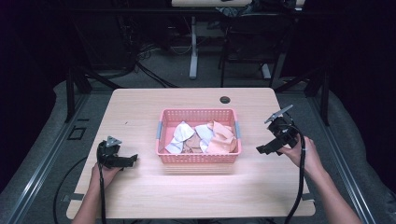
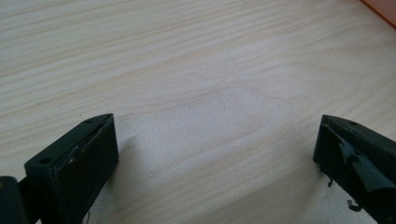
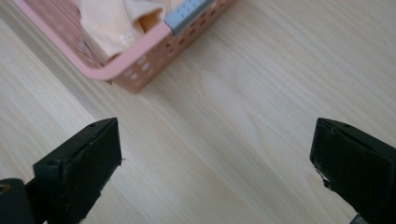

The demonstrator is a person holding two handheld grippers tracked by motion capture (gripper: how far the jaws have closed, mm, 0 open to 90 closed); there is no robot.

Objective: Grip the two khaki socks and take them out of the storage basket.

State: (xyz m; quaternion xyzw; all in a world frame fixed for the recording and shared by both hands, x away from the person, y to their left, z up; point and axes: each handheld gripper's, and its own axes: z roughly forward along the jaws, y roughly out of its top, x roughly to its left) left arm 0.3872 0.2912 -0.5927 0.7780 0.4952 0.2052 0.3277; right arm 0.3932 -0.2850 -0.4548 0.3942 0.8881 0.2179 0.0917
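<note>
At the near edge of the high view, two forearms are seen coming in over a pale wooden table point(image 1: 140, 196), whose grain runs from side to side. The left gripper point(image 1: 133, 159) is held low at the table's left, near the front, with its jaws pointed toward a pink basket point(image 1: 198, 158). The right gripper point(image 1: 261, 149) is held raised at the table's right, tilted down toward the same basket. Both are kept apart from the basket, one on each side of it.

The basket is placed at the middle of the table. It is filled with crumpled cloths point(image 1: 201, 136) in white, grey and peach tones. Grey handles are fitted at its two short ends.

Farther back, a round cable hole point(image 1: 225, 99) is set in the table top. Beyond the table, a grey floor, dark frame legs, trailing cables and a white table post are made out in a dim room.

In the left gripper view, the jaws are seen spread wide over bare wood, with nothing between them; a sliver of the basket is caught at the top right corner. In the right gripper view, the jaws are likewise spread wide and empty, and the basket's perforated corner, a grey handle point(image 3: 189, 13) and a cream cloth point(image 3: 119, 21) are shown close up, detail not resolved from above.
</note>
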